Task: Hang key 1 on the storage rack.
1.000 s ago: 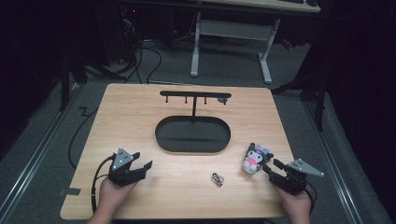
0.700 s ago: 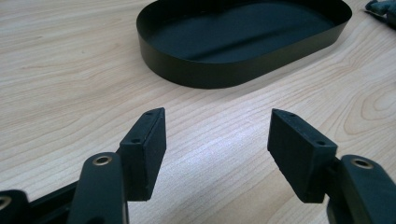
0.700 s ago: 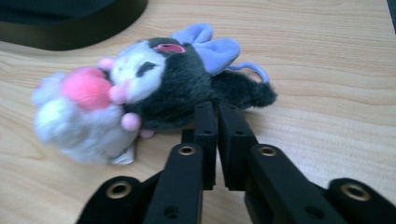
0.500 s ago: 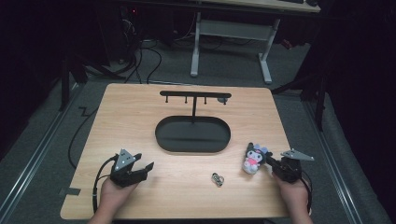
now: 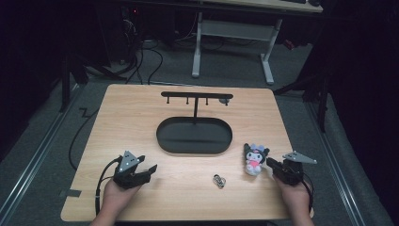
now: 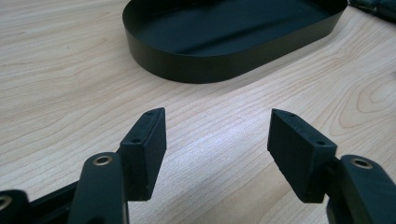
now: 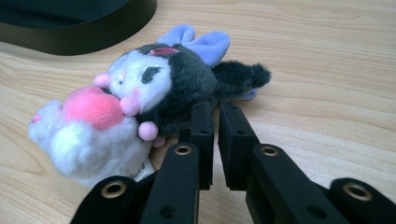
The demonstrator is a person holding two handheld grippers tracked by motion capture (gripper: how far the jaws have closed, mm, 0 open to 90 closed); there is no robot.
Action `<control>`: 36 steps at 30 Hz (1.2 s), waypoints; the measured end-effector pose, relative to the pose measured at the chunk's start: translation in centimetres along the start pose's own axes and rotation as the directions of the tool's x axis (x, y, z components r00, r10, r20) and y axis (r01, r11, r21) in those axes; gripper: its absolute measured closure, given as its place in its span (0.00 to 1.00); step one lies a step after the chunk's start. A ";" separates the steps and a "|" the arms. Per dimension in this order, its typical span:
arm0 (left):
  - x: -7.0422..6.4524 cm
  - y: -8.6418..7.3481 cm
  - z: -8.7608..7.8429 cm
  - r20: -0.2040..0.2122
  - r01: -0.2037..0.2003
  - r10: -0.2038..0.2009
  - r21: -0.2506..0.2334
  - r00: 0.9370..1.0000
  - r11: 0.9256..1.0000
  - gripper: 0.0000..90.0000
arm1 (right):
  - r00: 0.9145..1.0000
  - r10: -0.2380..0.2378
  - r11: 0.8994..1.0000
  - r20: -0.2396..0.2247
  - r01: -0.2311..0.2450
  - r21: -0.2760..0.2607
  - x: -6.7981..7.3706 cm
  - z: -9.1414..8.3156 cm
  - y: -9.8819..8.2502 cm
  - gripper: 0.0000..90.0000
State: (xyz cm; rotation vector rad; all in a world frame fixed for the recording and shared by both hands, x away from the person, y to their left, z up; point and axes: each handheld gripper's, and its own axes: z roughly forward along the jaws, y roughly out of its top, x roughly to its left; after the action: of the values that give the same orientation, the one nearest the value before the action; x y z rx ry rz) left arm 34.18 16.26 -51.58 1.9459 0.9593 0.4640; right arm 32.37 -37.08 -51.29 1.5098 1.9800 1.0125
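a dim lab or recording studio, not a home. a bare wooden worktop stands alone on grey carpet. cables snake over the floor at eleven o'clock, a white-legged desk frame stands at twelve o'clock, and dark stands flank the worktop at two o'clock.

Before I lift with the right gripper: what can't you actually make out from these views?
- Right gripper, right gripper view: jaws nearly together at the plush toy; whether they pinch fur or a loop is hidden behind the tips.
- Small metal clip, high view: too small to tell its shape.
- Hooks on the black stand, high view: too small and dark to count surely.
- Black oval tray, left gripper view: far rim cut off by the top edge.
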 end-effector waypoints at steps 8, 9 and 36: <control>0.0 -0.1 0.2 0.001 0.002 -0.002 0.009 1.000 1.000 0.42 | 1.000 0.003 1.000 0.004 -0.003 0.020 -0.7 2.1 1.2 0.95; 0.0 -0.1 0.2 0.001 0.004 -0.004 0.009 1.000 1.000 0.42 | 1.000 -0.008 1.000 0.000 0.008 0.016 -0.7 2.4 1.3 0.95; -0.3 0.3 0.2 0.011 -0.025 0.025 0.004 1.000 1.000 0.43 | 0.964 -0.158 0.984 -0.214 0.171 0.045 9.2 -0.2 -0.1 0.97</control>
State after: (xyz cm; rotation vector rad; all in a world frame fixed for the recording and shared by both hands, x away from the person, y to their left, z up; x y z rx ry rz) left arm 34.26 15.83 -51.42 1.9640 0.9303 0.4663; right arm 29.46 -28.42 -50.52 1.2883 2.2617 1.0851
